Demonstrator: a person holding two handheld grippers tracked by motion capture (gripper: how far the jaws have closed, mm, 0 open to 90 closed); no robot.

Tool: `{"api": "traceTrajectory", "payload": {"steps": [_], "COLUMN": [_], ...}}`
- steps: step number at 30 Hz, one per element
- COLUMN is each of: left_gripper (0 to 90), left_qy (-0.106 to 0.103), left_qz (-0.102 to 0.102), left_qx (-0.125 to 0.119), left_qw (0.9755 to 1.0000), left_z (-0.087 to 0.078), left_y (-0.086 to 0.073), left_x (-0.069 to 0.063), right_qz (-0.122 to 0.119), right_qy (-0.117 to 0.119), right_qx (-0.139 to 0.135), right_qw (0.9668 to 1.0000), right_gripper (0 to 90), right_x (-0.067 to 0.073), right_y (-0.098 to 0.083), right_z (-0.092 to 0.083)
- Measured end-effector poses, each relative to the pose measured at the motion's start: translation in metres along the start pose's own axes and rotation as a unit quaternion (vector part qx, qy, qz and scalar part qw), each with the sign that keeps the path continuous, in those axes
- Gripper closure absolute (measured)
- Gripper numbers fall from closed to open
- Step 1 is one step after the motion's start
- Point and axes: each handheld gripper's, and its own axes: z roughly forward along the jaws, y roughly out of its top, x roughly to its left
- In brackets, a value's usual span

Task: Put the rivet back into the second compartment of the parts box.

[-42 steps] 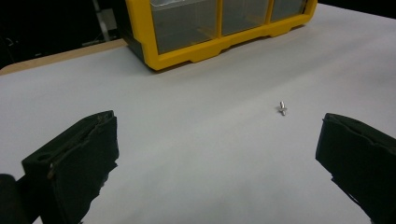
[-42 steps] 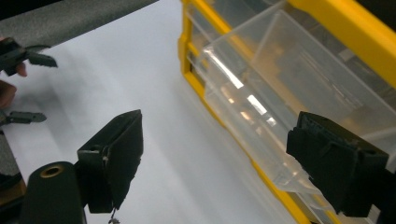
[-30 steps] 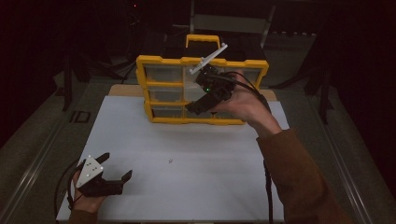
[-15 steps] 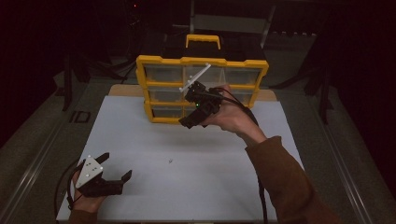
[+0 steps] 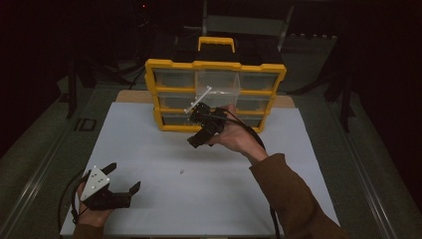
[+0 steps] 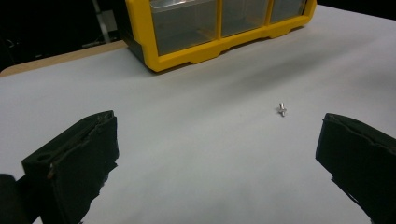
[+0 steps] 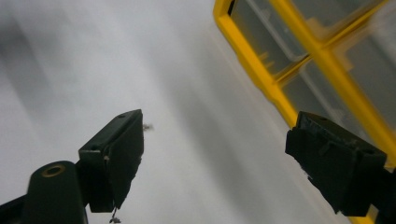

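Observation:
A yellow organizer (image 5: 215, 65) with clear drawers stands upright at the back of the white sheet. Its middle clear drawer (image 5: 217, 88) sticks out toward me. My right gripper (image 5: 195, 128) hangs just in front of the organizer's lower row, open and holding nothing. In the right gripper view the organizer's yellow frame (image 7: 261, 79) runs along the upper right, and a tiny screw (image 7: 148, 126) shows beside one jaw. That small silver screw (image 5: 181, 172) lies loose mid-sheet. My left gripper (image 5: 124, 177) rests low at the near left, open, with the screw (image 6: 282, 109) ahead of its jaws.
The white sheet (image 5: 149, 149) covers a wooden table whose edge shows beside the organizer (image 6: 187, 56). A black-and-yellow case top with a yellow handle (image 5: 216, 44) rises behind it. Metal rails run along both sides of the table, and the surroundings are dark.
My right gripper has come away from the organizer's front, moving left, nearer and lower toward the sheet. The left gripper has stayed put.

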Motion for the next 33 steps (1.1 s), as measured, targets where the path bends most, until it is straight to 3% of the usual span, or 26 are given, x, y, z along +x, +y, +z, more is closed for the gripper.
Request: {"api": "traceTrajectory", "payload": {"steps": [13,33], "left_gripper": [0.0,0.0], "left_qy": [0.0,-0.001], "left_qz": [0.0,0.0], "left_qx": [0.0,0.001], "left_qw": [1.0,1.0], "left_z": [0.0,0.0], "left_y": [0.0,0.0], "left_x": [0.0,0.0], "right_qz": [0.005,0.012], "right_qy": [0.009,0.04], "right_qx": [0.035,0.069], "right_qw": [0.9993,0.9967], "right_gripper": [17.0,17.9], "right_x": [0.012,0.034], "right_y": [-0.014,-0.025], "right_z": [0.053,0.106]}}
